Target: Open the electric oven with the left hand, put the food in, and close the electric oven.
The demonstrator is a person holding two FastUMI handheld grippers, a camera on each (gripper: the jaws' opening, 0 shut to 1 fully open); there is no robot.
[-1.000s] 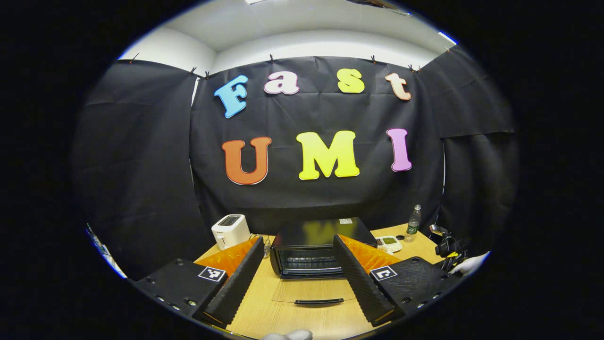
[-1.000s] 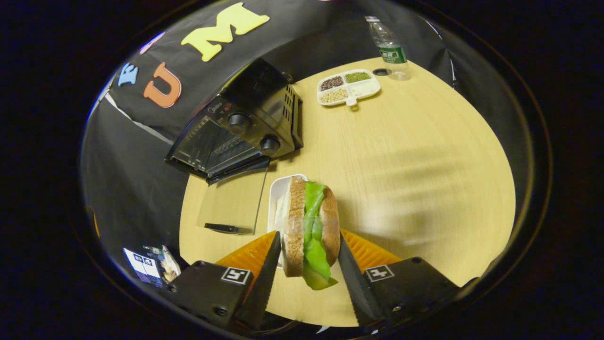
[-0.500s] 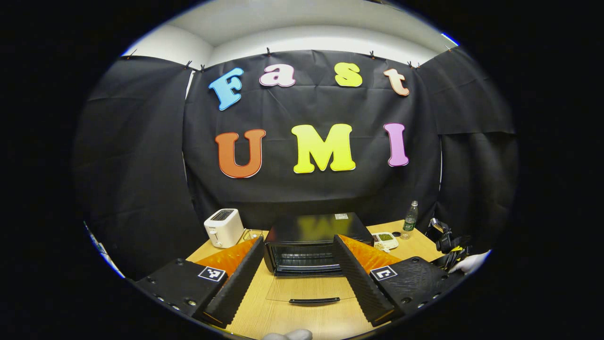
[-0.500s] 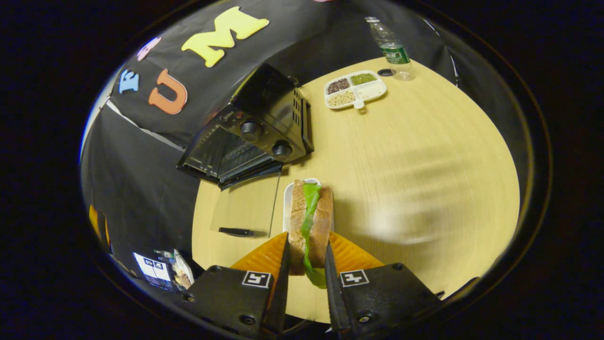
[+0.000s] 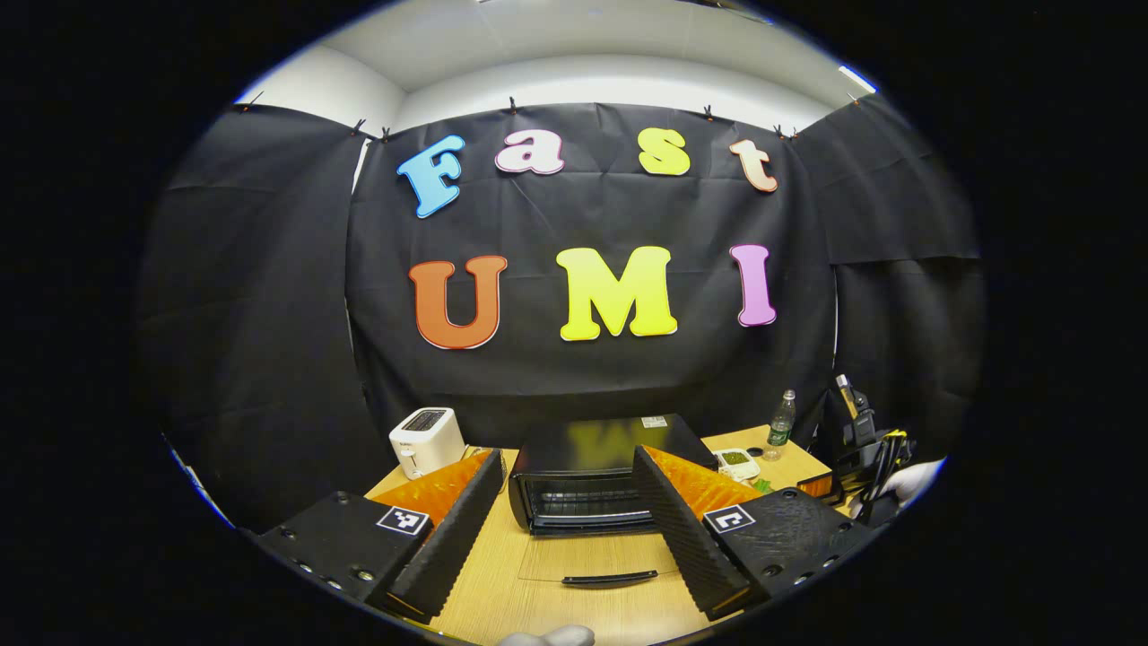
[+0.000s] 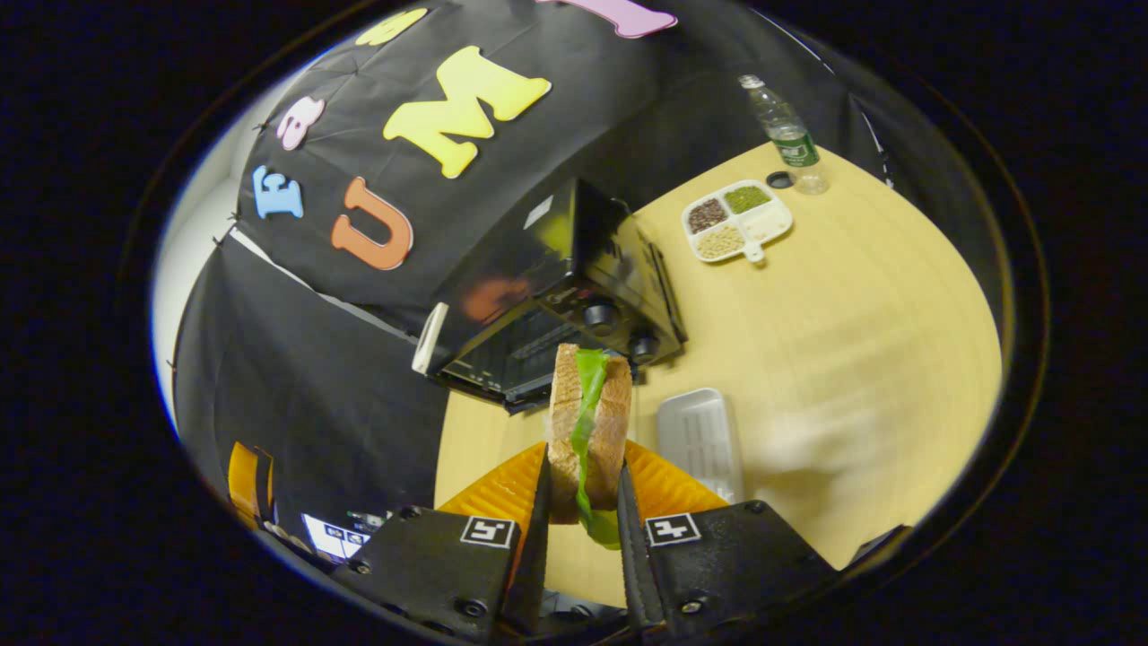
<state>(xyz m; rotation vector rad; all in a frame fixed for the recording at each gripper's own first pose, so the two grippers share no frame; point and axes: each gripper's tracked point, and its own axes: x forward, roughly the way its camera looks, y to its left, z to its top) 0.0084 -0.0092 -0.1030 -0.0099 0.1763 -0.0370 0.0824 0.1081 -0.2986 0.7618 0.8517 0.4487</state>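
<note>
I hold the sandwich clamped between both fingers of the right gripper, above the table just before the electric oven with its door down, while my left gripper stands spread and empty.

Black oven, brown-bread sandwich with green lettuce, pale wood-grain table, white toaster.

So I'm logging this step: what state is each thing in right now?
Electric oven: door down flat, open.
Sandwich: lifted, clamped on edge.
Right gripper: jaws shut on the sandwich.
Left gripper: jaws open, holding nothing.
White tray: bare, on the table.
Bottle: upright, cap off beside it.
</note>
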